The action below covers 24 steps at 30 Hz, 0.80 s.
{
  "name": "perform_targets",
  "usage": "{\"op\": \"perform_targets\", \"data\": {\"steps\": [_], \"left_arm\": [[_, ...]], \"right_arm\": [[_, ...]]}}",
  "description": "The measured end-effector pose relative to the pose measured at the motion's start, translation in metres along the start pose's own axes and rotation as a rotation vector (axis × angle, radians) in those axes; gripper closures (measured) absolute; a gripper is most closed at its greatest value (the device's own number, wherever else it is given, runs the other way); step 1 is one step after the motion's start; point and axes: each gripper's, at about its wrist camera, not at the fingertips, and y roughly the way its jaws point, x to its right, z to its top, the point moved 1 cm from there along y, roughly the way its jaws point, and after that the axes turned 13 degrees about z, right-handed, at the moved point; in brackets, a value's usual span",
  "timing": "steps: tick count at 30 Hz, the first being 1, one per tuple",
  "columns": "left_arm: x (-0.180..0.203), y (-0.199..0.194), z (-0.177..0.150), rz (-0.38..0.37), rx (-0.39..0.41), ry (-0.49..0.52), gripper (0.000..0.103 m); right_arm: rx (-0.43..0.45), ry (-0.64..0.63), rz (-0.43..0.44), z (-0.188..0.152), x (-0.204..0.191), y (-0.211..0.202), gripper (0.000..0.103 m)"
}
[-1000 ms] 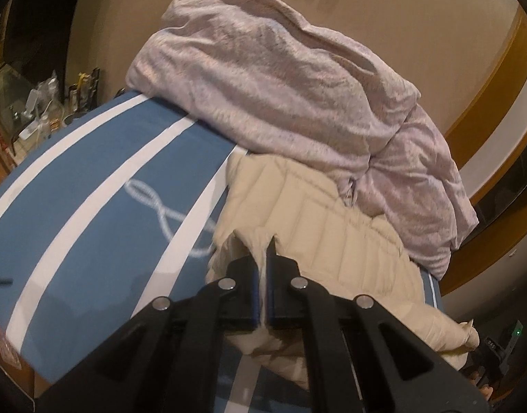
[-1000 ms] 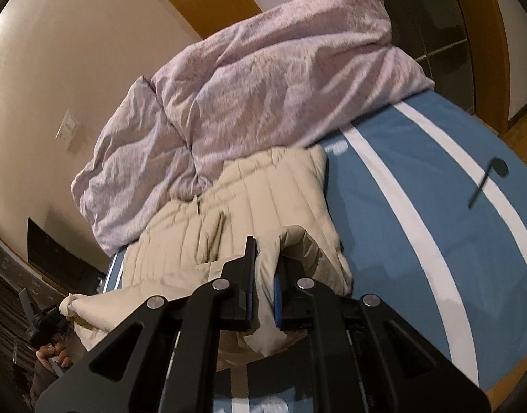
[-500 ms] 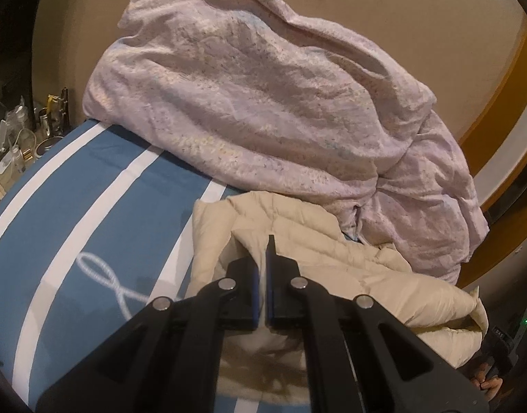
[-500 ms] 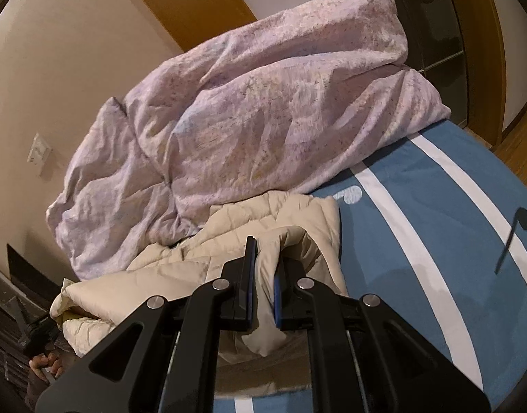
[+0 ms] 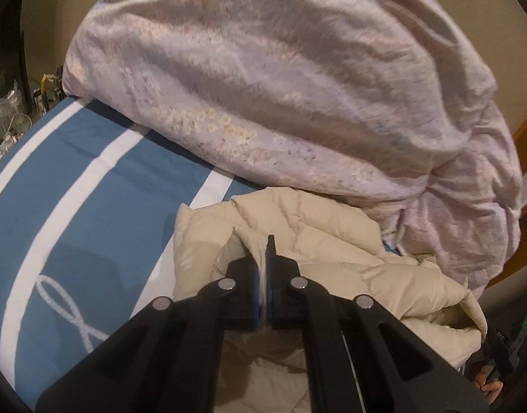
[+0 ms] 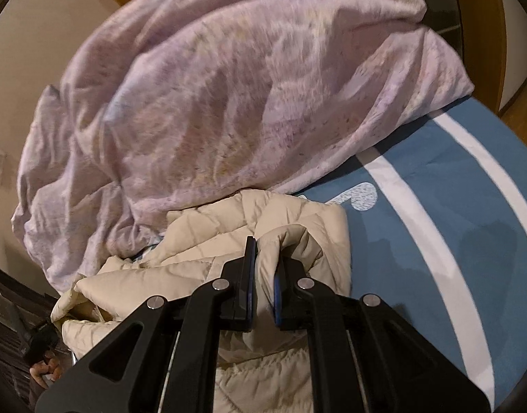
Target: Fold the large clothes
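A cream quilted down jacket (image 5: 335, 241) lies bunched on a blue bed cover with white stripes (image 5: 74, 186), right against a heap of pink bedding. My left gripper (image 5: 265, 251) is shut on a thin edge of the jacket, which sticks up between its black fingers. In the right wrist view the same jacket (image 6: 208, 227) is doubled over toward the bedding, and my right gripper (image 6: 265, 254) is shut on a thick fold of it. Below both grippers the jacket's lower layer shows; how it lies beneath is hidden.
A big crumpled pink duvet (image 5: 280, 79) fills the far side of the bed, touching the jacket. A beige wall and wooden door frame (image 6: 483, 17) stand behind. Cluttered small items (image 5: 8, 117) sit beyond the bed's left edge. A hand (image 6: 44, 371) shows low at the left.
Both grippers have carried the jacket's edge forward toward the pink duvet, which now looms much larger. The jacket has doubled over on itself. Both grips stay closed.
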Motion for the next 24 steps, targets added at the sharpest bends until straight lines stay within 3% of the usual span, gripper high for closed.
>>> {"op": "perform_targets", "data": {"steps": [6, 8, 9, 13, 16, 24], "left_arm": [[0.009, 0.029, 0.015, 0.028, -0.031, -0.02, 0.096], [0.009, 0.033, 0.019, 0.03, -0.036, -0.033, 0.095], [0.009, 0.035, 0.022, 0.027, -0.039, -0.043, 0.092], [0.006, 0.025, 0.029, 0.022, -0.014, -0.061, 0.073], [0.003, 0.007, 0.029, 0.027, 0.034, -0.053, 0.06], [0.002, -0.019, -0.004, 0.028, 0.066, 0.034, 0.056]], "right_arm": [[-0.042, 0.071, 0.001, 0.016, 0.01, 0.038, 0.088], [-0.053, 0.104, 0.012, 0.021, 0.012, 0.047, 0.077], [-0.054, 0.117, 0.022, 0.023, 0.012, 0.048, 0.065], [-0.01, 0.102, 0.044, 0.031, 0.003, 0.039, 0.035], [0.025, 0.047, 0.038, 0.029, -0.006, 0.021, 0.034], [-0.032, -0.09, -0.034, -0.012, -0.016, 0.007, 0.034]]}}
